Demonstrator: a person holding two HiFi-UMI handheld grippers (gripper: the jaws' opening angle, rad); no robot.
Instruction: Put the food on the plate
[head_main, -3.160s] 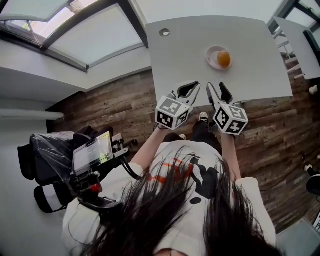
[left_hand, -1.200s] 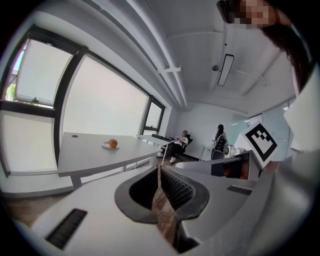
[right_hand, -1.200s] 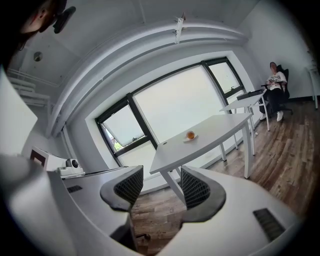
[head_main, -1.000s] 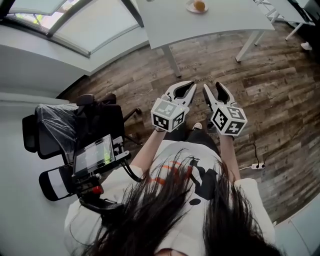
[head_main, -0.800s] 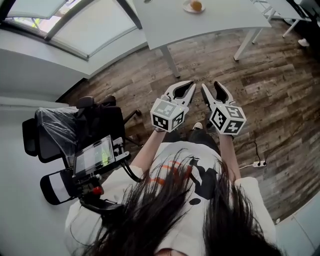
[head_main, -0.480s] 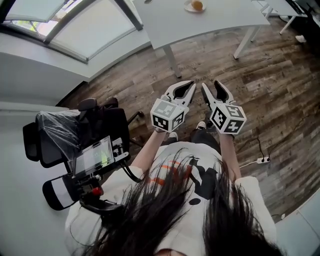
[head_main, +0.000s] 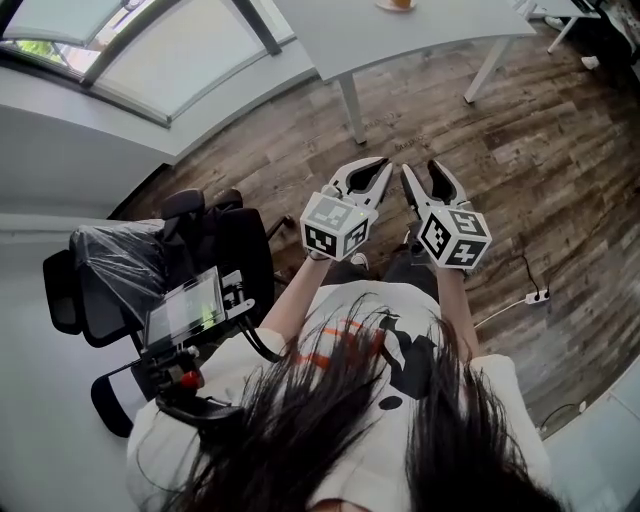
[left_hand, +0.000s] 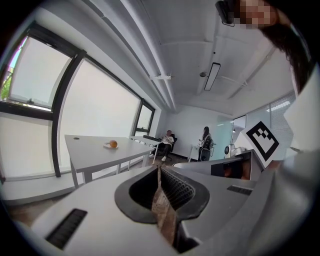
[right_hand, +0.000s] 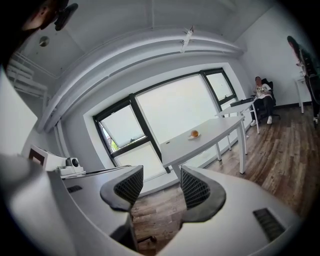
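An orange food item (left_hand: 113, 144) lies on a small white plate (left_hand: 109, 146) on the long white table (left_hand: 90, 150), far off in the left gripper view. The right gripper view shows the same food (right_hand: 194, 133) on the table (right_hand: 215, 131), also distant. In the head view only the plate's edge (head_main: 398, 4) shows at the top of the table (head_main: 420, 30). My left gripper (head_main: 368, 172) is held over the wooden floor, shut and empty. My right gripper (head_main: 425, 178) is beside it, pads (right_hand: 194, 187) apart, nothing between them.
A black office chair under plastic wrap (head_main: 130, 265) and a rig with a small screen (head_main: 185, 310) stand to the left. A power strip (head_main: 538, 296) lies on the floor at right. A seated person (right_hand: 262, 92) and more desks are at the room's far end.
The table with the plate has slid to the top edge of the head view as the person backs away. Both grippers keep the same pose in front of the body.
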